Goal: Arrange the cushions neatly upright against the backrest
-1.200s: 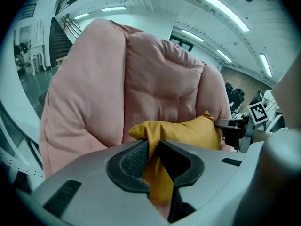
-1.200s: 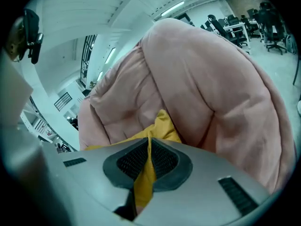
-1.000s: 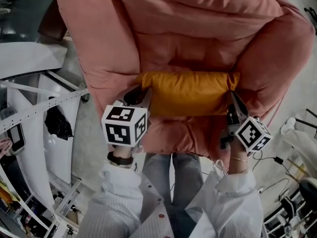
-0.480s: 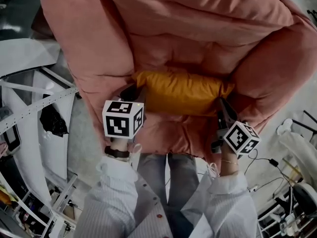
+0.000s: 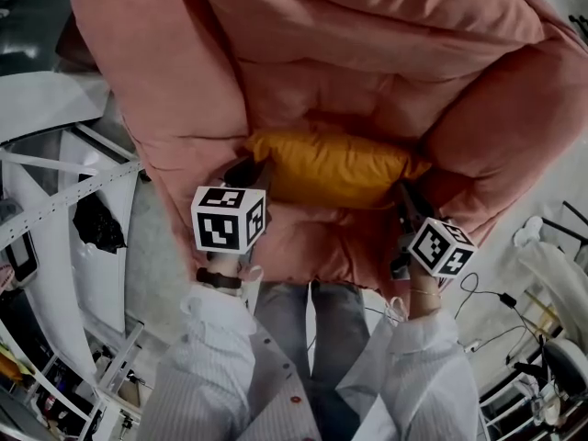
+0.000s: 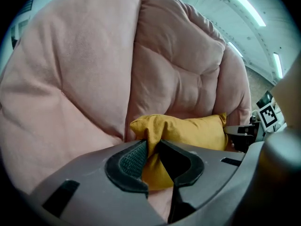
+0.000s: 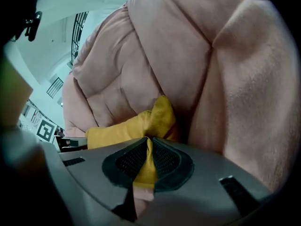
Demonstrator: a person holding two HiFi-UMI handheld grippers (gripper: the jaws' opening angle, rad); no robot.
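Observation:
A yellow cushion (image 5: 331, 168) lies across the seat of a big pink padded armchair (image 5: 367, 53), close under its backrest. My left gripper (image 5: 255, 175) is shut on the cushion's left corner (image 6: 153, 140), with fabric pinched between the pads. My right gripper (image 5: 404, 194) is shut on the cushion's right corner (image 7: 146, 166). In the left gripper view the cushion (image 6: 193, 131) stretches right toward the other gripper. In the right gripper view the cushion (image 7: 127, 126) runs left along the backrest's foot.
The chair's thick arms (image 5: 175, 99) close in on both sides of the cushion. White frames and clutter (image 5: 64, 209) stand on the floor at the left. Cables and gear (image 5: 524, 320) lie at the right. The person's legs (image 5: 322, 329) are at the seat's front edge.
Both grippers have carried the cushion a little farther back toward the backrest. The view has shifted, so the chair sits lower and more to the left in the picture.

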